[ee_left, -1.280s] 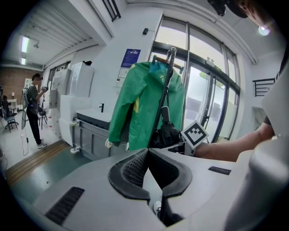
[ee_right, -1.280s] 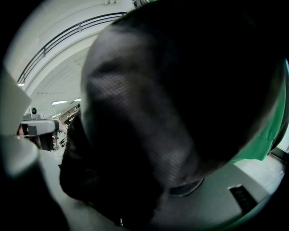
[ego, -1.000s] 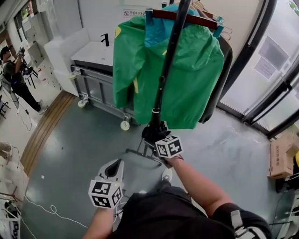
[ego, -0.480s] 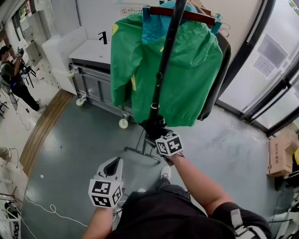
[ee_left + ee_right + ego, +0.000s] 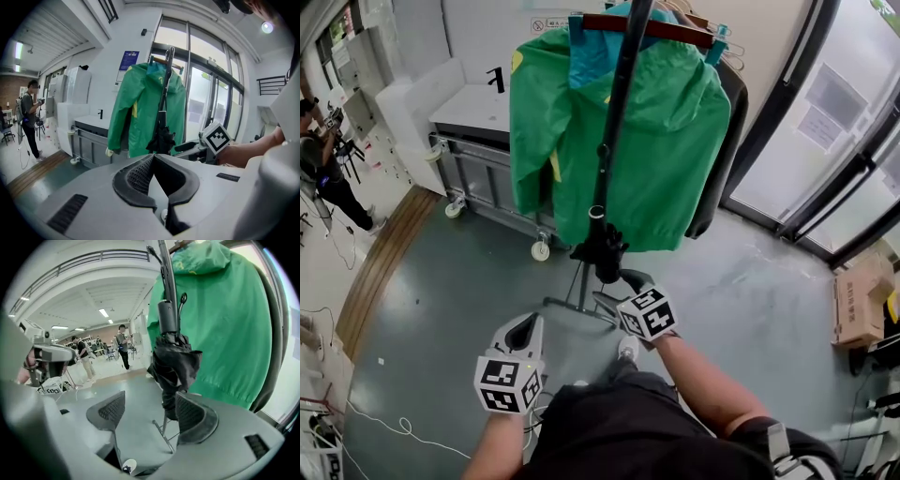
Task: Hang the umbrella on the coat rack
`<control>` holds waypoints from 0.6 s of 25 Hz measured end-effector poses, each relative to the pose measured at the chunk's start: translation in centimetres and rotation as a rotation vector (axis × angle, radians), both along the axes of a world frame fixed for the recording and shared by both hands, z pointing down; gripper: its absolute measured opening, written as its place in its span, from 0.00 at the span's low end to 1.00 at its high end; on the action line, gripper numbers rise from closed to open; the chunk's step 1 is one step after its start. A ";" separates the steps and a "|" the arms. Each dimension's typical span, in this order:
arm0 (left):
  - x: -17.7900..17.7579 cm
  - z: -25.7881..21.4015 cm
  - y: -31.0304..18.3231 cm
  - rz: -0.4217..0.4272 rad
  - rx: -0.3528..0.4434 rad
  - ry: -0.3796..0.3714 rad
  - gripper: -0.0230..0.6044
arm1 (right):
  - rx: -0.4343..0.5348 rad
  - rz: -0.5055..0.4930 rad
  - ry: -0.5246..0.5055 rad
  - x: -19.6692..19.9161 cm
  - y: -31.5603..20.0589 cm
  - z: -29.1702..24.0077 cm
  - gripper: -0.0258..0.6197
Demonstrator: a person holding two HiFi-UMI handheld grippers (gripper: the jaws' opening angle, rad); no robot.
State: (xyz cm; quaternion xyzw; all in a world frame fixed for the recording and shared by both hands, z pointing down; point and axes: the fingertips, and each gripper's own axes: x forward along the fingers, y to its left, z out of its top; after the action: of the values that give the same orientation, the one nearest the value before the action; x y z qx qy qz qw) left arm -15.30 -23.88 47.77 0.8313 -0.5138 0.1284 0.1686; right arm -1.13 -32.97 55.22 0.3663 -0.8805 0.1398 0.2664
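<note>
Now the right gripper (image 5: 619,289) is off the umbrella (image 5: 602,246). A second ago it sat right at the umbrella's lower end. In the head view it has since drawn back toward the person and stands just beside that end, apart from it. Its jaws are spread as wide as they go and hold nothing. In the right gripper view the folded black cloth hangs beyond the two pads, partly behind the right-hand one, with no visible contact.

- Umbrella: hangs straight down the front of the coat rack (image 5: 578,292), before the green jacket (image 5: 666,141). Its tip is clear of the floor, above the rack's foot.
- Its handle runs out of the head view's top edge. The left gripper view shows a curved handle up at the rack's top rail, but the hook itself is too small to confirm.
- Left gripper (image 5: 525,334): low and near the person, well apart from the rack, jaws closed together on nothing.

Judgement: the umbrella stays up with no gripper on it, so the rack carries it and the hanging step looks complete. Only backing away remains. One risk is that the wide jaws could catch the loose cloth.
</note>
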 end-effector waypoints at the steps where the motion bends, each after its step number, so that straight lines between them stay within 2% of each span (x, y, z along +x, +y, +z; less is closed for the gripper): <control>1: 0.0 -0.1 -0.1 0.000 0.000 0.004 0.06 | 0.010 -0.003 -0.019 0.0 0.5 -0.7 0.51; 6: 0.3 -0.6 -0.5 0.006 0.013 0.016 0.06 | 0.043 -0.023 -0.167 -0.2 3.5 -4.7 0.50; 14: 1.3 -1.0 -0.8 0.032 0.021 0.028 0.06 | 0.040 0.021 -0.361 1.2 7.3 -7.9 0.08; 15: 1.4 -1.0 -0.7 0.040 0.020 0.025 0.06 | 0.027 0.024 -0.385 1.3 7.8 -7.9 0.06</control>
State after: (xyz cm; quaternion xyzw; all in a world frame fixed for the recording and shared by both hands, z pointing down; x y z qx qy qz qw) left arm -13.85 -24.59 46.76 0.8446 -0.4962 0.1160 0.1640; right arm 0.21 -25.19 47.27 0.3467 -0.9126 0.1987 0.0866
